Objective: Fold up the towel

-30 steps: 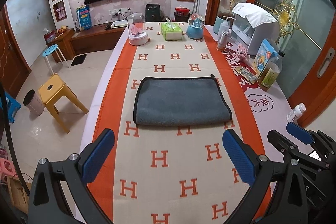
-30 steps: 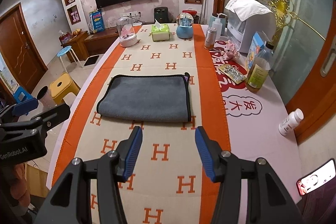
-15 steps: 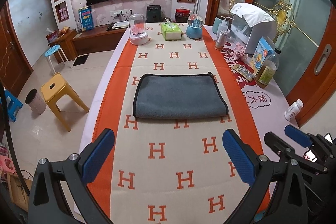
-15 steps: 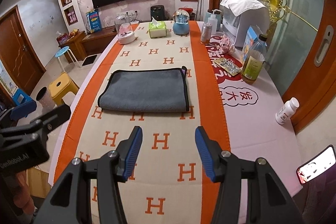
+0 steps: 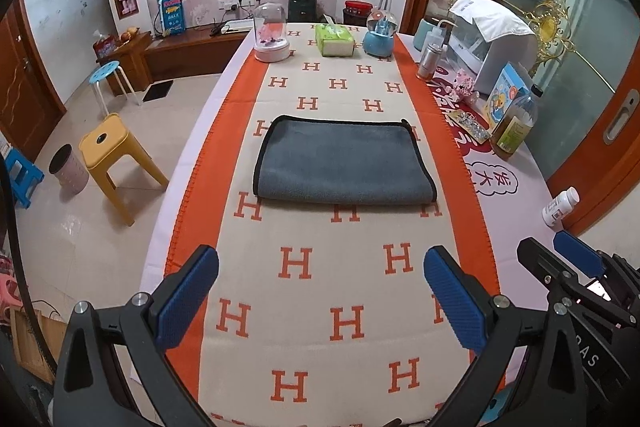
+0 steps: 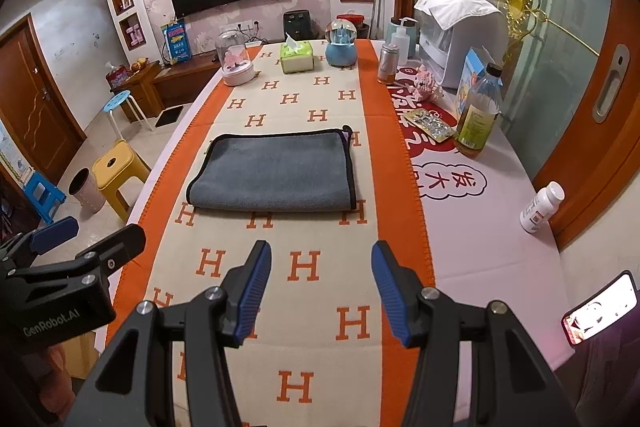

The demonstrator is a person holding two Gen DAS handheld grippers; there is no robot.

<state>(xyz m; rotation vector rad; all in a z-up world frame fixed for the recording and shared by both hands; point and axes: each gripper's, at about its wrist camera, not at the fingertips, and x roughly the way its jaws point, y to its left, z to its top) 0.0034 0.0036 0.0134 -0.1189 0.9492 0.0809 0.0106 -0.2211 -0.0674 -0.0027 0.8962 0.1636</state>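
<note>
A grey towel with black trim (image 5: 342, 163) lies folded flat in the middle of the table's orange and cream H-pattern cloth (image 5: 320, 267); it also shows in the right wrist view (image 6: 276, 173). My left gripper (image 5: 320, 291) is open and empty, held above the near part of the table, well short of the towel. My right gripper (image 6: 318, 287) is open and empty, also back from the towel's near edge. Each gripper shows at the edge of the other's view.
At the far end stand a glass dome (image 5: 271, 37), a tissue box (image 5: 334, 41) and a snow globe (image 5: 380, 35). Along the right are a white appliance (image 5: 492, 43), an oil bottle (image 5: 514, 125) and a pill bottle (image 5: 560, 207). Stools (image 5: 116, 155) stand left of the table.
Both grippers have drawn back and up from the towel, which now looks smaller and farther away. The towel has not moved. Both stayed open.
</note>
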